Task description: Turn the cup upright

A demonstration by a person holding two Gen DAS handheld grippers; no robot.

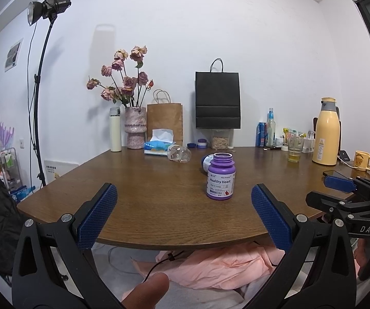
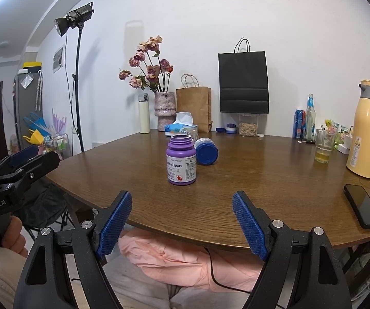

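A purple "Healthy Heart" bottle [image 1: 220,177] [image 2: 181,164] stands upright without a lid on the brown table [image 1: 143,195] [image 2: 262,193]. Behind it a blue-lidded bottle [image 1: 205,162] [image 2: 206,151] lies on its side. Farther back a clear plastic cup or bottle [image 1: 179,153] [image 2: 190,131] lies on its side by the tissue pack. My left gripper [image 1: 185,213] is open and empty, held at the table's near edge. My right gripper [image 2: 182,221] is open and empty at the near edge too. It also shows in the left wrist view [image 1: 339,184].
A flower vase [image 1: 135,130], brown bag [image 1: 164,123] and black bag [image 1: 217,100] stand at the back. A glass with yellow liquid [image 1: 295,149], a yellow thermos [image 1: 326,135] and a mug [image 1: 363,160] are on the right. A phone [image 2: 362,206] lies at the right edge.
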